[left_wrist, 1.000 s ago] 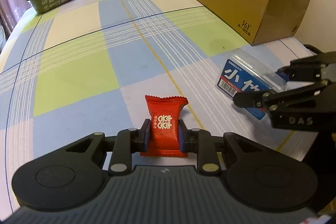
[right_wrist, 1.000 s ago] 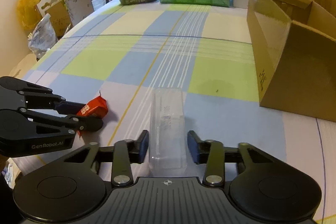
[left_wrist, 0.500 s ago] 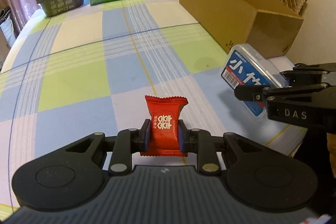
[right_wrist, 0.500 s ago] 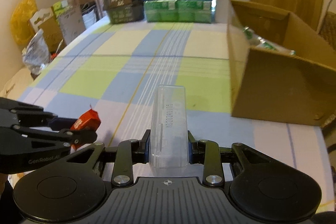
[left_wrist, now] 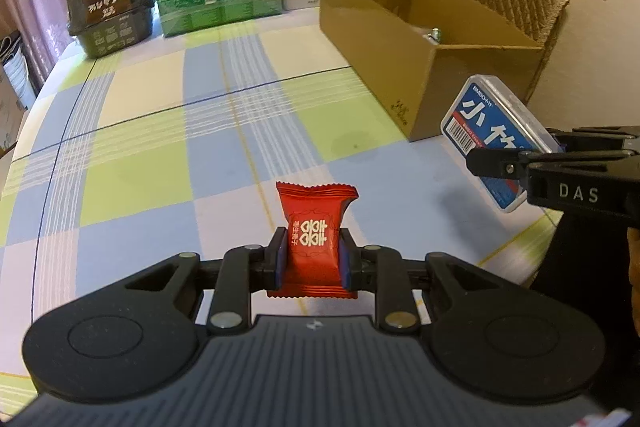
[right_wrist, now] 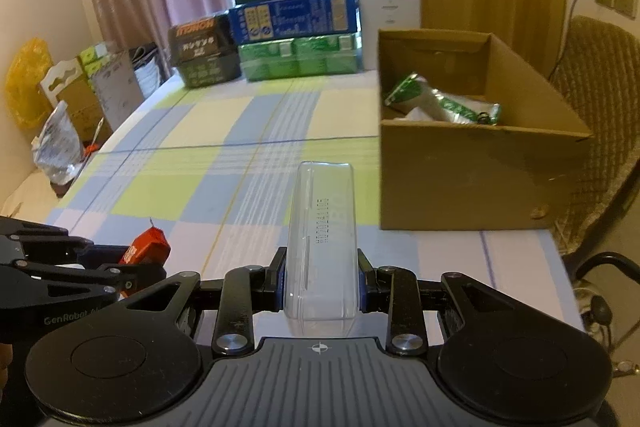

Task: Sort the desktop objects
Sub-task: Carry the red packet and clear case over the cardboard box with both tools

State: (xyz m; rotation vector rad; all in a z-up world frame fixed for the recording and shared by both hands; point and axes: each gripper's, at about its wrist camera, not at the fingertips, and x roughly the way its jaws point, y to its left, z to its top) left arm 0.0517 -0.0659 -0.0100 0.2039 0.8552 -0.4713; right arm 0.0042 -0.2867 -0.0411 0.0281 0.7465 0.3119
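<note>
Grippers in two wrist views above a checked tablecloth [left_wrist: 132, 183]. Left gripper [left_wrist: 313, 259], seen from its own camera at 6 o'clock, is clenched on a red candy packet [left_wrist: 314, 239]; both pads press the packet's sides, and the packet stands upright with its crimped top edge pointing to 12 o'clock. In the right wrist view the same gripper [right_wrist: 132, 263] enters at 9 o'clock with the red packet [right_wrist: 146, 247] showing between its fingers, clear of the cloth.

Right gripper [right_wrist: 321, 281], at 6 o'clock in its own view, grasps a clear plastic case [right_wrist: 322, 239] by its long sides; the case points away toward 12 o'clock, and embossed lettering on it is too faint to read. From the left wrist camera this gripper [left_wrist: 516, 151] appears at 3 o'clock, and the case [left_wrist: 494, 139] shows a blue label with white characters and a barcode, tilted, its upper end just before the near corner of the cardboard box [left_wrist: 400, 67].

Cardboard box, open at the top, stands on the cloth at 2 o'clock in the right wrist view [right_wrist: 460, 179]; green-and-silver wrappers [right_wrist: 436, 103] lie inside it. Stacked cartons [right_wrist: 296, 27] in green, blue and black line the far edge of the table at 12 o'clock. A woven chair [right_wrist: 600, 75] stands beyond the box at 3 o'clock.
</note>
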